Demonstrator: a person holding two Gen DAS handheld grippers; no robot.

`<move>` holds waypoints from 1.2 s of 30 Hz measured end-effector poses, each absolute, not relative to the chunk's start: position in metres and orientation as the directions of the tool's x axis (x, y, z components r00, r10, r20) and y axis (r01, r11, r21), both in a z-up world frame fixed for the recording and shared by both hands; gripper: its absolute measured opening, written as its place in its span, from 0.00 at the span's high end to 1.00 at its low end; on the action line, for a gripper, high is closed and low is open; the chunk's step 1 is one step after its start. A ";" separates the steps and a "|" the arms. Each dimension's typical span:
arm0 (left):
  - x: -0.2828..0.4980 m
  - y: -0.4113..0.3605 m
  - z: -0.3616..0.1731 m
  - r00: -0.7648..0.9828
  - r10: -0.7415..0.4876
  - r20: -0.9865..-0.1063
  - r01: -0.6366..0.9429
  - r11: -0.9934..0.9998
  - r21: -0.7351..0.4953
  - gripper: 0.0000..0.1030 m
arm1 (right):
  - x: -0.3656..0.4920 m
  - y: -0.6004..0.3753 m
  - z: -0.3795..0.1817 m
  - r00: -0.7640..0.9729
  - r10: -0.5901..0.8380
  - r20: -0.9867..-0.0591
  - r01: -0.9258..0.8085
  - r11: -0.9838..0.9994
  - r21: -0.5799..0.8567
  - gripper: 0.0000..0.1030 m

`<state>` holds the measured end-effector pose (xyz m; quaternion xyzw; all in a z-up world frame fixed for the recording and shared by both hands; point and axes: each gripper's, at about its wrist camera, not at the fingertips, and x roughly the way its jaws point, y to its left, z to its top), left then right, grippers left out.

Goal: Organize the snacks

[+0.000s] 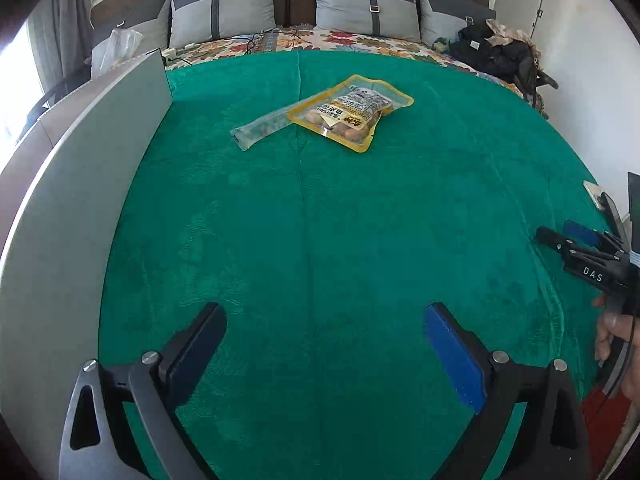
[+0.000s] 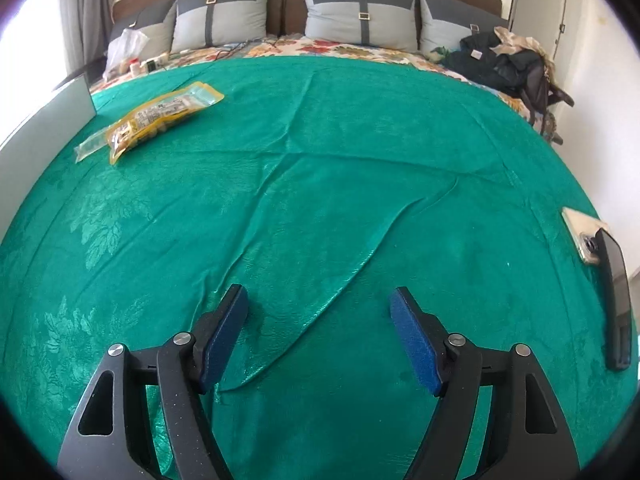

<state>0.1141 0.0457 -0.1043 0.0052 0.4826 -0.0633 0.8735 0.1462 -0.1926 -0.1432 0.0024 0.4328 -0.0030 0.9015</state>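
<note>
A yellow snack pouch [image 1: 352, 112] lies on the green bedspread [image 1: 320, 240], partly over a clear narrow snack packet [image 1: 260, 128]. Both also show far left in the right wrist view, the pouch [image 2: 160, 118] and the clear packet [image 2: 90, 146]. My left gripper [image 1: 324, 316] is open and empty, low over the spread, well short of the snacks. My right gripper [image 2: 318, 300] is open and empty over a wrinkled part of the spread; it also shows at the right edge of the left wrist view [image 1: 560, 236].
A grey box wall [image 1: 80, 200] stands along the left side. Two phones [image 2: 600, 264] lie at the spread's right edge. Pillows [image 1: 360, 8], a floral sheet, a white bag [image 2: 124, 48] and dark clothes [image 1: 500, 52] are at the back.
</note>
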 end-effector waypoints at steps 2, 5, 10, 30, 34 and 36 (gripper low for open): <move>0.124 0.044 -0.111 0.525 -0.087 -0.846 0.108 0.994 -0.035 0.05 | 0.148 -0.196 -0.145 0.619 -0.006 -0.785 0.020 1.000 0.008 0.17; 0.137 0.045 -0.123 0.512 -0.075 -0.855 0.089 0.995 -0.033 0.05 | 0.147 -0.196 -0.146 0.618 -0.009 -0.786 0.020 1.000 0.004 0.16; 0.144 0.050 -0.136 0.537 -0.035 -0.843 0.044 0.999 -0.013 0.02 | 0.145 -0.198 -0.146 0.618 -0.007 -0.786 0.021 1.000 0.007 0.15; 0.141 0.055 -0.138 0.575 -0.031 -0.817 0.039 0.999 -0.011 0.00 | 0.147 -0.201 -0.147 0.616 -0.003 -0.788 0.019 1.000 0.012 0.12; 0.140 0.054 -0.138 0.575 -0.032 -0.818 0.039 0.999 -0.011 0.00 | 0.147 -0.201 -0.147 0.616 -0.002 -0.788 0.019 1.000 0.012 0.12; 0.140 0.055 -0.138 0.575 -0.031 -0.818 0.039 0.999 -0.011 0.00 | 0.147 -0.201 -0.147 0.616 -0.002 -0.788 0.019 1.000 0.012 0.12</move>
